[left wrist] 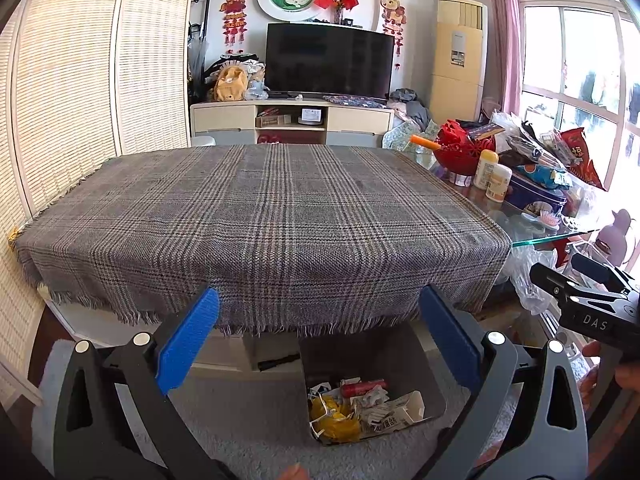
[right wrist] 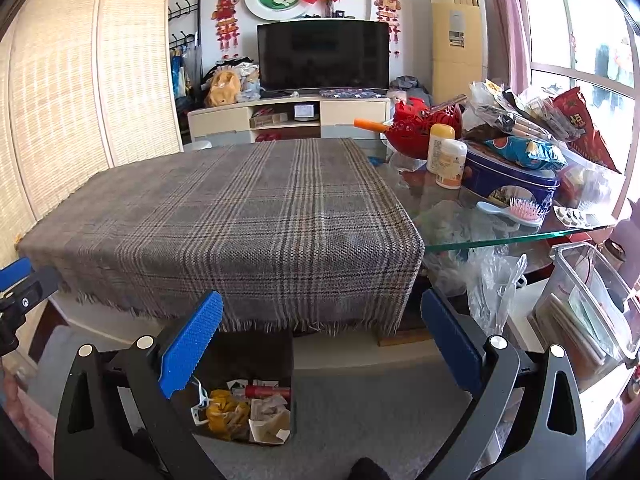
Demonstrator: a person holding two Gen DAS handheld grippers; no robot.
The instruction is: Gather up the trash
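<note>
A dark trash bin [left wrist: 434,380] stands on the grey carpet below the table's front edge, holding trash: a yellow wrapper [left wrist: 334,420], a red can [left wrist: 362,388] and crumpled white paper [left wrist: 384,412]. It also shows in the right wrist view [right wrist: 280,352]. The table wears a grey plaid cloth [left wrist: 260,220] with nothing on it. My left gripper [left wrist: 318,344] is open and empty, in front of the cloth's fringe, above the bin. My right gripper [right wrist: 320,348] is open and empty, to the right of the bin. Its body shows in the left wrist view [left wrist: 588,300].
The bare glass part of the table [right wrist: 500,236] at the right carries a red basket [right wrist: 424,128], white bottles [right wrist: 450,160], a blue tin [right wrist: 508,184], snack bags and a pink hairbrush [right wrist: 524,212]. Plastic bags [right wrist: 492,280] and a clear box [right wrist: 592,300] sit below.
</note>
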